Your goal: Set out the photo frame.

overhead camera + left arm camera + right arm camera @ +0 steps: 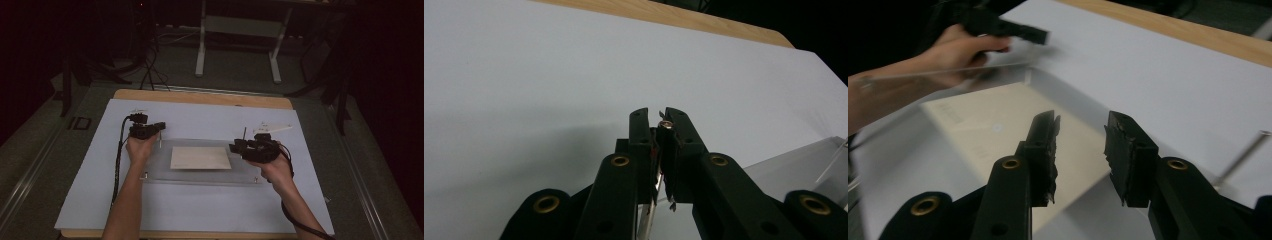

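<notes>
Clear acrylic is what I am working on — a transparent plate (200,170) lying flat on the pale blue sheet (200,210) that is covering the wooden table (200,97). Under the plate a cream-coloured card (201,158) is sitting, roughly centred. Small metal standoffs are showing at the plate's near corners, one at the left (145,175) and one at the right (256,179).

My left gripper (152,131) is resting at the plate's far left corner. In the left gripper view its jaws are standing pressed nearly together, and I am pinching a thin metal pin (666,125) between them; the pin's brass-coloured end is showing at the tips, and its shaft is running down between the jaws. In the high view the same pin (160,140) is standing upright at that corner of the plate.

My right gripper (235,148) is hovering at the plate's right edge, just clear of the card. Its jaws are standing about half apart with nothing between them — the card and plate are merely lying beneath. A second thin pin (244,133) is standing upright just beyond this gripper; in the right gripper view it (1243,157) is slanting off to the right of my jaws, untouched.

My left hand (960,47) is showing blurred in the right gripper view.
</notes>
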Tool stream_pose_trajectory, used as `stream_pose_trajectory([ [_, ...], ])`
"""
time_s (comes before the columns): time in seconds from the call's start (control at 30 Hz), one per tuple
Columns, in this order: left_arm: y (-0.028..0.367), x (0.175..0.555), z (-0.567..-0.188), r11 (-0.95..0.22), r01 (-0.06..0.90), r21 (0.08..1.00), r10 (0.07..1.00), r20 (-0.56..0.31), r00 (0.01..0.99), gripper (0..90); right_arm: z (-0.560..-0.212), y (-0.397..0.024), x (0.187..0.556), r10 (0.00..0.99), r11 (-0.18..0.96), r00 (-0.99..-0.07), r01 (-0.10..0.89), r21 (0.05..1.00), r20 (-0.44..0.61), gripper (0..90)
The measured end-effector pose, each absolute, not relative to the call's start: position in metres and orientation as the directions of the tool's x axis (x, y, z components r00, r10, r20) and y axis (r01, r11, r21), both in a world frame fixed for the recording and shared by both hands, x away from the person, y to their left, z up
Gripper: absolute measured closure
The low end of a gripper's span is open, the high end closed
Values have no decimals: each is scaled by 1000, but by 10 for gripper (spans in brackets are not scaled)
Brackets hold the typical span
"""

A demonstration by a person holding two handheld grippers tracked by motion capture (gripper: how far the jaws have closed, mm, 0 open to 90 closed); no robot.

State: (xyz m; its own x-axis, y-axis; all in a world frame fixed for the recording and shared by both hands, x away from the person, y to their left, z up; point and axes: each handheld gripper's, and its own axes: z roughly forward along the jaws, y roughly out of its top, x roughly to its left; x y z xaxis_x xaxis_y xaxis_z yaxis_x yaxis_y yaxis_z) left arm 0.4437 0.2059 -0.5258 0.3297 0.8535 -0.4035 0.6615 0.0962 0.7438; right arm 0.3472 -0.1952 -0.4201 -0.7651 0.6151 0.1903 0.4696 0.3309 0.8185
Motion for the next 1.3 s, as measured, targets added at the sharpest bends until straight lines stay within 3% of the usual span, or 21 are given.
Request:
stream_pose_trajectory([
  [0.2,206,446,-526,108,674,731,849,-420,320,832,-412,-183,310,556,356,-817,403,843,156,678],
  [0.33,206,446,-525,111,677,727,849,-423,315,831,-413,-174,287,530,343,-836,362,867,139,899],
  [0.6,207,449,-524,110,692,713,846,-432,311,830,-435,-155,254,484,416,-871,311,855,81,900],
  [0.77,207,449,-524,113,695,710,845,-437,309,829,-451,-150,249,489,423,-869,315,850,78,900],
  [0.83,207,450,-524,109,700,705,843,-439,312,828,-462,-144,246,523,445,-852,296,845,23,900],
  [1.3,205,450,-521,74,703,708,853,-411,323,823,-469,-140,251,575,378,-817,309,873,40,900],
])
